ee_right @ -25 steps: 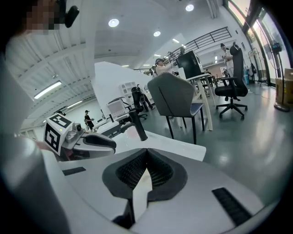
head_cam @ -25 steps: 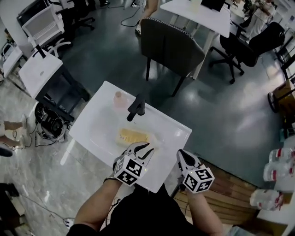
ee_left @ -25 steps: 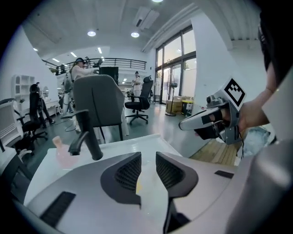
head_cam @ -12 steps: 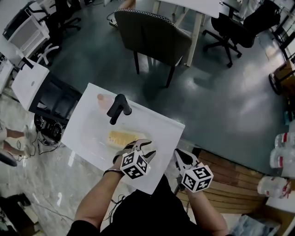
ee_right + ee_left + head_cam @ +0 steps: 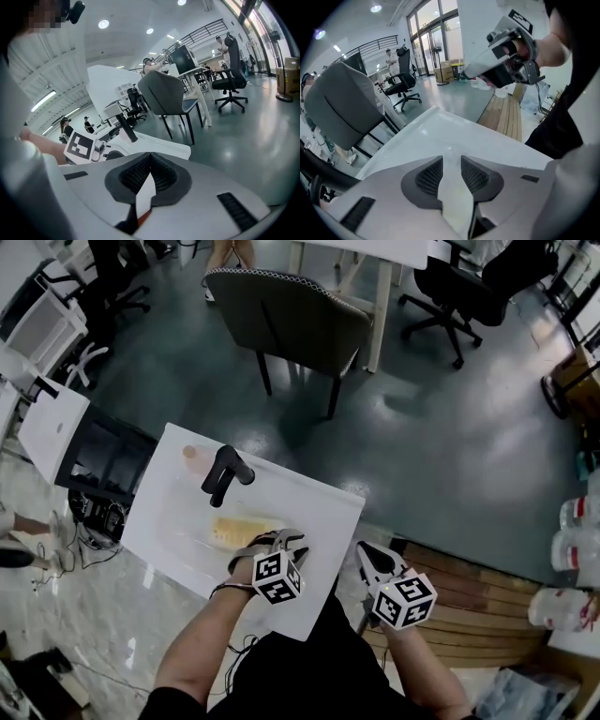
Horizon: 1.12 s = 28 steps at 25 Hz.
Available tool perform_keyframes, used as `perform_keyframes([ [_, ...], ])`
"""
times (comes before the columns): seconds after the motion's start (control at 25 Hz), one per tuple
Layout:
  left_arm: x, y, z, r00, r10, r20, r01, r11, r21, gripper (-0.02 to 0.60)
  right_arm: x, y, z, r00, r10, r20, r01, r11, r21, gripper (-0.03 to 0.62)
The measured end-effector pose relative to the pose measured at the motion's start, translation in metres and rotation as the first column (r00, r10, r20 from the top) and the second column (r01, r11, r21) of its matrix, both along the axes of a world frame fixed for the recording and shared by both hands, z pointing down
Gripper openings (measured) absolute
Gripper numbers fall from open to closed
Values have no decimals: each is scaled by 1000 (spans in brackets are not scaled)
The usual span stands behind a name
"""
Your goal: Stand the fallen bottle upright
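The fallen bottle (image 5: 236, 530), yellowish and see-through, lies on its side in the middle of the white table (image 5: 169, 521). My left gripper (image 5: 275, 540) points steeply down at the bottle's right end, and whether it touches I cannot tell. In the left gripper view its jaws (image 5: 451, 161) are closing with only white tabletop in the gap; the bottle is hidden there. My right gripper (image 5: 371, 562) hangs shut off the table's right edge, with nothing held (image 5: 150, 161). It also shows from the left gripper view (image 5: 506, 61).
A black faucet-like fixture (image 5: 223, 474) stands behind the bottle, with a pinkish object (image 5: 192, 454) at the table's far corner. A grey chair (image 5: 281, 320) stands beyond the table. Wooden boards (image 5: 469, 606) lie on the floor at the right.
My left gripper has dropped toward the table and rolled, reaching the bottle's right end. The right gripper has shifted a little and stays shut. The head view has swung, so the table sits further left.
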<state>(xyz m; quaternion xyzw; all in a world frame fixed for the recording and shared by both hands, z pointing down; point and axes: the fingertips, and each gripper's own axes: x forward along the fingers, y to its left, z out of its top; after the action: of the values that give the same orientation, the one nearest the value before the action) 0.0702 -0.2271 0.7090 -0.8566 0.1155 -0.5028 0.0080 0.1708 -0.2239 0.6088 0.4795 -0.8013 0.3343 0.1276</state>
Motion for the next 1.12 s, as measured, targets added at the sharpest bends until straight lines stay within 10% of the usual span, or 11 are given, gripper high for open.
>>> perform_keyframes([
  [0.64, 14, 7, 8, 966, 198, 165, -210, 976, 62, 87, -14, 2, -3, 999, -35, 7, 36, 999, -16, 14],
  [1.12, 14, 6, 6, 993, 100, 54, -100, 995, 0, 81, -33, 9, 19, 992, -124, 5, 124, 991, -54, 21],
])
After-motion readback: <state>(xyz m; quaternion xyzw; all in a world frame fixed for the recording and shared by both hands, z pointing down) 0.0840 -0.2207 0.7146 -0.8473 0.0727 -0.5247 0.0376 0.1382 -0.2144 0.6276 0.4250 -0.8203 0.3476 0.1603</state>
